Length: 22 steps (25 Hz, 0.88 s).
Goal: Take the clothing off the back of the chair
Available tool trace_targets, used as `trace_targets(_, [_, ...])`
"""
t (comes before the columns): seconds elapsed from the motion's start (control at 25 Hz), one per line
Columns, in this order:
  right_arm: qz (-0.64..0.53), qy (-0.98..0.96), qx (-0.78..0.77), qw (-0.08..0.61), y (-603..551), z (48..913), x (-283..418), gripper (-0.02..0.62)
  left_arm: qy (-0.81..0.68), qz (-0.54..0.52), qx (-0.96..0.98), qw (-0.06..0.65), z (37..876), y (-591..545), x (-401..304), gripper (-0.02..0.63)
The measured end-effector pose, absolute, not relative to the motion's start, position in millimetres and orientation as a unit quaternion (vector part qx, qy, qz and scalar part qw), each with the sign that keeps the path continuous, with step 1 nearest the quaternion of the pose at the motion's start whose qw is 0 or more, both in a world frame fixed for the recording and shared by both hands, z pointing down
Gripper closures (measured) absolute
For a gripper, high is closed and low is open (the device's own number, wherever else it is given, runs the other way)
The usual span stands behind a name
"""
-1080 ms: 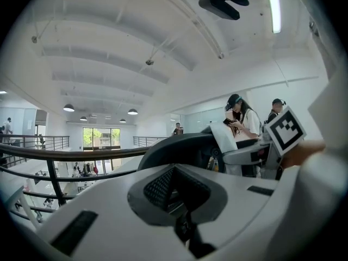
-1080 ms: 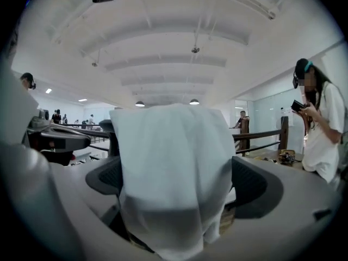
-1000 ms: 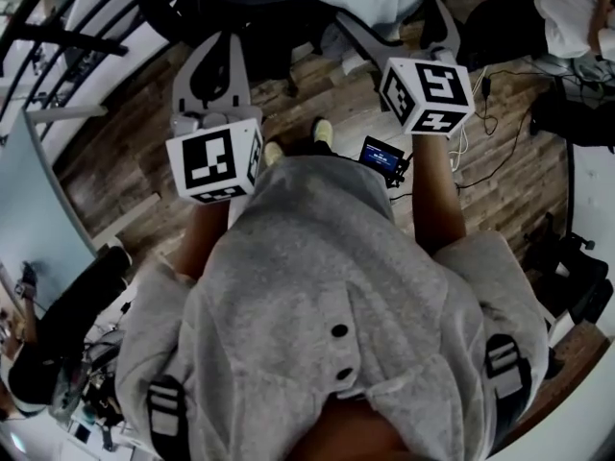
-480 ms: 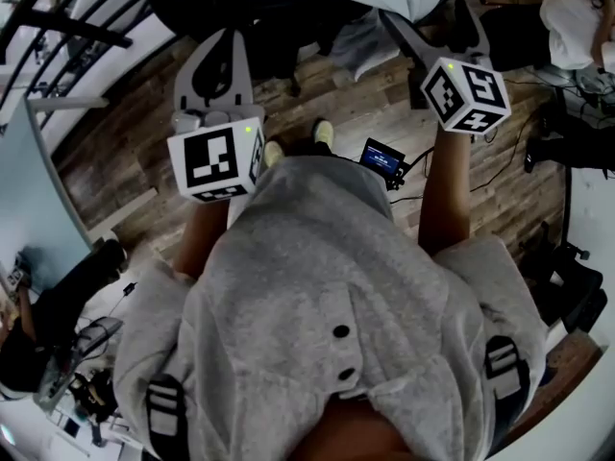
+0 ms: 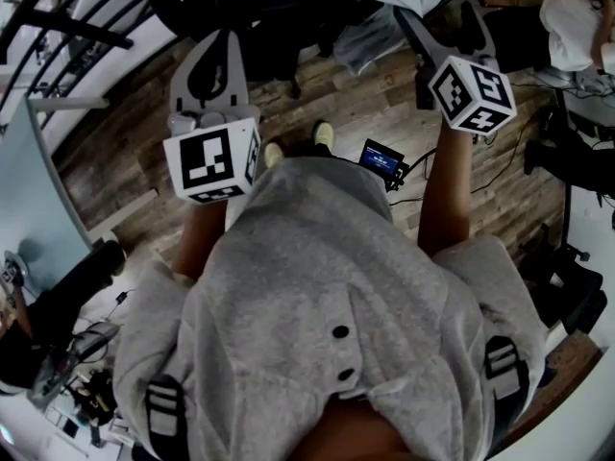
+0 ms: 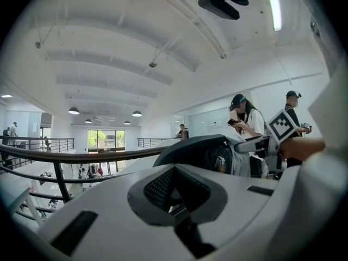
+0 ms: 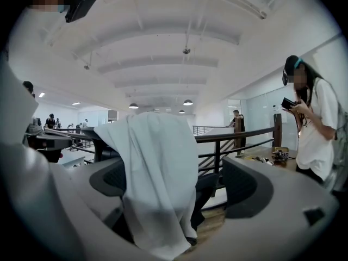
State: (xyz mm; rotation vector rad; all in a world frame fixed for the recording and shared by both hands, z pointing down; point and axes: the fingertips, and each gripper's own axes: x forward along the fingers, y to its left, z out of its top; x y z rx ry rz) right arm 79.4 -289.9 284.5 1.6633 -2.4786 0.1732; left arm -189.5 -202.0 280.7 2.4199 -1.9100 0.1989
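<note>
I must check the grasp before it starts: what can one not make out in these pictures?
Right gripper view: the cloth covers the chair back; whether the open right tongs touch the cloth is unclear, no depth.
Head view: the top edge cuts off chair and cloth.
Left gripper view: the shut left tongs block the chair's lower part.
Cloth type: folds hide it.

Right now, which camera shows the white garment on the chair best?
The right gripper view: the white garment hangs full-length over the chair back. The head view catches only its edge at the top; the left gripper view shows mostly the dark chair.
</note>
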Motion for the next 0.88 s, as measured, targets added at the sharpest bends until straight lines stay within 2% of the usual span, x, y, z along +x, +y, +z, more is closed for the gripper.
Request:
trace_targets(0.12, [0.046, -0.830, 0.550, 0.083, -290, 285, 75, 0.054, -0.615, 0.062, 0.785, 0.024, 281, -204, -189, 0.595])
trace_targets(0.28, [0.048, -0.890, 0.439, 0.112, -276, 298, 43, 0.054, -0.608, 0.067, 0.790, 0.021, 283, -203, -181, 0.595])
trace_targets(0.4, [0.040, -0.896, 0.430, 0.108, -289, 300, 49, 0.049, -0.608, 0.072, 0.791, 0.022, 282, -203, -177, 0.595])
trace_targets(0.48, [0.048, -0.901, 0.417, 0.109, -296, 302, 55, 0.025, -0.609, 0.074, 0.790, 0.022, 282, -200, -175, 0.595])
trace_targets(0.6, [0.074, -0.930, 0.339, 0.125, -300, 313, 37, 0.023, -0.611, 0.075, 0.788, 0.020, 282, -200, -175, 0.595])
trace_targets(0.72, [0.043, -0.949, 0.276, 0.148, -295, 318, 12, 0.028, -0.613, 0.077, 0.786, 0.020, 281, -200, -174, 0.595])
trace_targets(0.76, [0.034, -0.952, 0.262, 0.152, -291, 317, 8, 0.051, -0.613, 0.078, 0.786, 0.020, 280, -199, -174, 0.595])
trace_targets(0.88, [0.039, -0.963, 0.217, 0.156, -276, 315, 3, 0.266, -0.613, 0.076, 0.786, 0.020, 279, -203, -174, 0.595])
